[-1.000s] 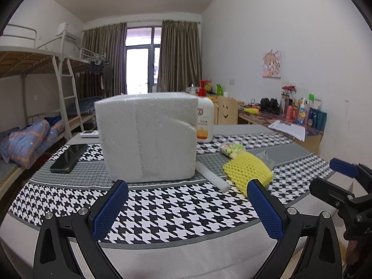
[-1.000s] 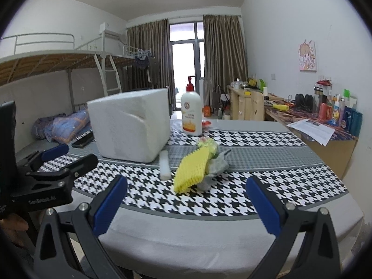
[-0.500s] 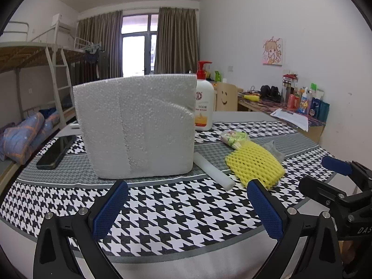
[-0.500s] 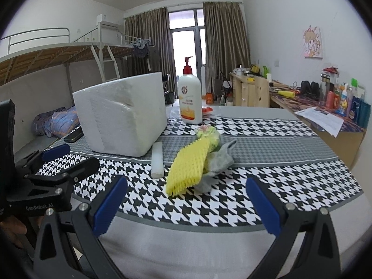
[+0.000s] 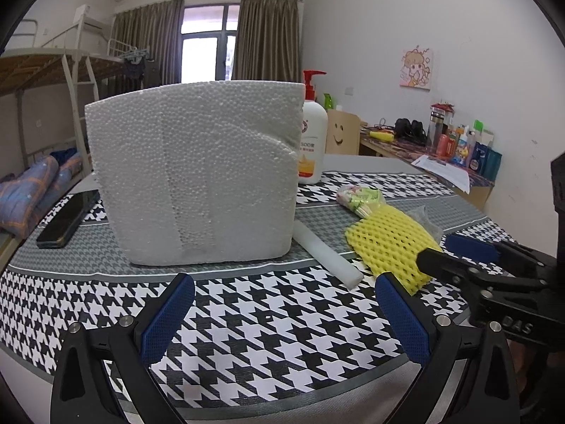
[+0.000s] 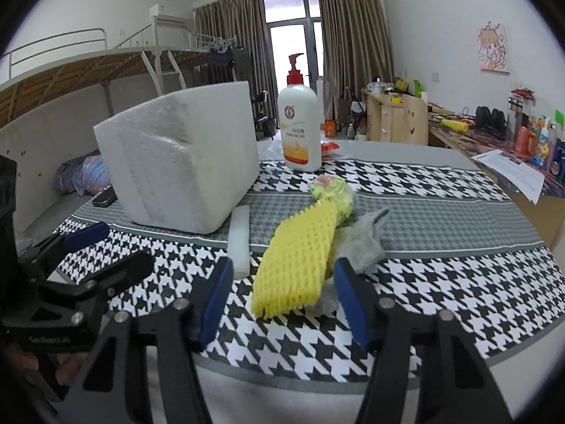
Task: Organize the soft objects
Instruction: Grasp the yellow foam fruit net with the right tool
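On the houndstooth cloth (image 6: 441,282), yellow foam net (image 6: 296,265) lying just before the right gripper (image 6: 282,300), jaws closing with nothing pinched, left gripper (image 5: 282,314) gaping empty facing white foam block (image 5: 197,173)

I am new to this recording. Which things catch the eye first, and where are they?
The big white foam box stands at the middle of the houndstooth table mat. To its right lies a yellow foam net, just ahead of the right gripper, whose jaws are closing without touching it.
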Tool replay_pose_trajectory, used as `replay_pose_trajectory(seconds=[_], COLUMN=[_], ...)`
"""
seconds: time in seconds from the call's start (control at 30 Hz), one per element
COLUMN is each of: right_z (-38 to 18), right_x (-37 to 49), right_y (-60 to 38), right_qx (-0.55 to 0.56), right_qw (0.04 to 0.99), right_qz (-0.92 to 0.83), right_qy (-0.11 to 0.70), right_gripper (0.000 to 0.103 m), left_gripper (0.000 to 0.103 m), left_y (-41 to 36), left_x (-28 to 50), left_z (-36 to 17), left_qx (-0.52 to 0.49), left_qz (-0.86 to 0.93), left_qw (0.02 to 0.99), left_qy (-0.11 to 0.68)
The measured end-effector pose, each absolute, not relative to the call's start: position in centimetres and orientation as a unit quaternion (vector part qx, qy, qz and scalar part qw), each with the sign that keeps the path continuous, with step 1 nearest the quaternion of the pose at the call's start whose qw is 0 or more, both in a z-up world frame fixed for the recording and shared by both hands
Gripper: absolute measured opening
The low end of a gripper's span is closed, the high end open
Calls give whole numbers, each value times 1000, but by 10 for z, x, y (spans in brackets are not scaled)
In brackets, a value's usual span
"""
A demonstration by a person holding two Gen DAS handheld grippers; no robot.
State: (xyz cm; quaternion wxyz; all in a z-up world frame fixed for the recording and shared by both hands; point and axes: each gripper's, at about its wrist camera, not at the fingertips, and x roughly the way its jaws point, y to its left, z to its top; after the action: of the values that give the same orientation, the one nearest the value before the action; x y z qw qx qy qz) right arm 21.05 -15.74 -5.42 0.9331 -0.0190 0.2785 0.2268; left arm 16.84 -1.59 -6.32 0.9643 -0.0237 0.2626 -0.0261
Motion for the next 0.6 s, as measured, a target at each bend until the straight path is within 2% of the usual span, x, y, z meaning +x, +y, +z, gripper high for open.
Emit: replay_pose_trajectory(seconds=[0.1,0.17,0.33,0.43,0.6], right_z=[-57,-59,-59,-61,-55], right_x=[216,217,217,218,216], right_y=[-155,-154,-149,-149,-156], right_qx=[-21,-24,-29,-31,-19], right_qw=[931,929,926,925,926], right_qz=[222,227,232,231,235], right_qy=[289,293,296,300,294], right_gripper=[57,50,23,13,12], left_gripper=[102,102,102,102,102], left_y=[-16,-15,-15,-17,-20], left_x=[171,172,175,175,175], left_z=[-64,-65,-67,-67,-66], left_qx=[-22,-26,-24,-22,-20], left_qz=[-29,-28,-28,-27,-29], left_qw=[963,963,961,961,961], left_qy=[266,267,272,274,274])
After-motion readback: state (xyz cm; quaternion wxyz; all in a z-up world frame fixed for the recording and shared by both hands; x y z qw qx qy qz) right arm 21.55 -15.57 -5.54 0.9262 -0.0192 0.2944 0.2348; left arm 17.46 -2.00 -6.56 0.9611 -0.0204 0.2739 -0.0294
